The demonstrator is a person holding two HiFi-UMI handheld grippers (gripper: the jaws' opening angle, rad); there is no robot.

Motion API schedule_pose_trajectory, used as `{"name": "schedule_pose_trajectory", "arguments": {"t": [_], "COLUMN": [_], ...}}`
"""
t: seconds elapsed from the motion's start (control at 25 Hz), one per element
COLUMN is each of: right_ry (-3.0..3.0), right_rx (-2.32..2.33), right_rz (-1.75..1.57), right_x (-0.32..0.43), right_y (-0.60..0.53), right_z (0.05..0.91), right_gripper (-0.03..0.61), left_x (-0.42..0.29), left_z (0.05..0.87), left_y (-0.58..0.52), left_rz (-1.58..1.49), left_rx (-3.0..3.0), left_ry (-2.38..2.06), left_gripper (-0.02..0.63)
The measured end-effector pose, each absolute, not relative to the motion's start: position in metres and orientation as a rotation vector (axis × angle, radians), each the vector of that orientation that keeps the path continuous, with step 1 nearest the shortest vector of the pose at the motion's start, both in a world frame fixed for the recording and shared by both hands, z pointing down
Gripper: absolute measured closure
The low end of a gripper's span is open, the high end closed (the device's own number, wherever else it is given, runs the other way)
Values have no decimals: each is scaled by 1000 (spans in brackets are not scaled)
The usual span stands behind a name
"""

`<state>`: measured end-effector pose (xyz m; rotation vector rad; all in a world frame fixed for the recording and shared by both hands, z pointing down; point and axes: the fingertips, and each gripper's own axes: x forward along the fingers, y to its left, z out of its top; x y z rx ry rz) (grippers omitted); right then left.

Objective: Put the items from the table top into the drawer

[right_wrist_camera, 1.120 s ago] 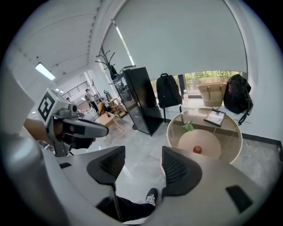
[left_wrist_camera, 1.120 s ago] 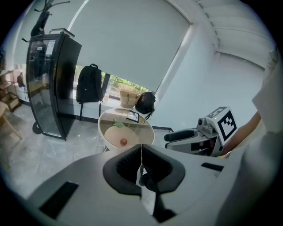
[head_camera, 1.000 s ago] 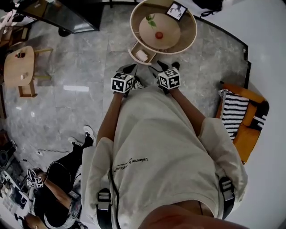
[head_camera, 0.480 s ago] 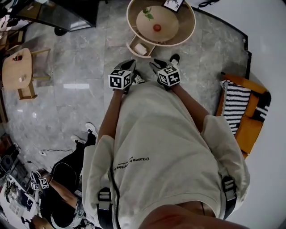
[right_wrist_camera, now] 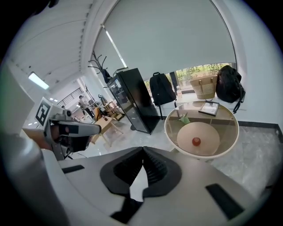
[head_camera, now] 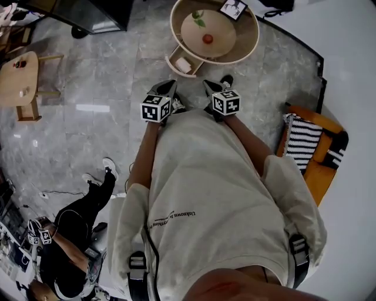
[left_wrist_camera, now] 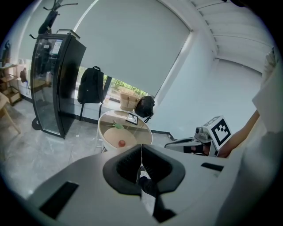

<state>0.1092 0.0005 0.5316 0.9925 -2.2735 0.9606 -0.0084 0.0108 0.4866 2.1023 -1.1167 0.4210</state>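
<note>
A round glass-topped table (head_camera: 249, 47) stands ahead of me. On it lie a red ball (head_camera: 207, 39), a green item (head_camera: 198, 19) and a small picture frame (head_camera: 233, 7). Its drawer (head_camera: 196, 70) is pulled out with a white item (head_camera: 183, 64) inside. Both grippers hover side by side short of the table, holding nothing. My left gripper (head_camera: 168, 86) (left_wrist_camera: 141, 148) is shut. My right gripper (head_camera: 210, 86) (right_wrist_camera: 143, 150) has just been closing with nothing between its jaws and is shut. The ball (left_wrist_camera: 121, 143) (right_wrist_camera: 196, 141) shows beyond each pair of jaws.
A black glass cabinet (head_camera: 100, 14) stands at the far left, with a small wooden table (head_camera: 20, 76) nearer. An orange chair with a striped cushion (head_camera: 305, 147) is at my right. Another person (head_camera: 70, 235) sits low at the left. A backpack (left_wrist_camera: 90, 86) and basket (left_wrist_camera: 128, 100) stand behind the table.
The head view has shifted a little. Both grippers keep their place short of the table. The person at the lower left has stretched a leg.
</note>
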Motion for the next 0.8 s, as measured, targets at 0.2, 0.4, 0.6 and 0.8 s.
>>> {"name": "schedule_pose_trajectory", "arguments": {"t": [0.2,0.4,0.6,0.8], "right_ry": [-2268,-2249,-2231,-2230], "right_rx": [975,979,952,937], "right_rz": [973,966,947,948], "right_x": [103,104,103,100], "right_y": [2,0,-2,-4], "right_z": [535,536,538,540], "right_gripper": [546,545,546,546], "left_x": [-15,-12,-11,-14], "left_z": [488,492,493,495], "left_y": [8,6,3,2], "left_rz": [404,425,433,433], "left_rx": [2089,2088,2085,2075], "left_ry": [-1123,-1093,-1089,-1097], "left_gripper": [592,592,592,592]}}
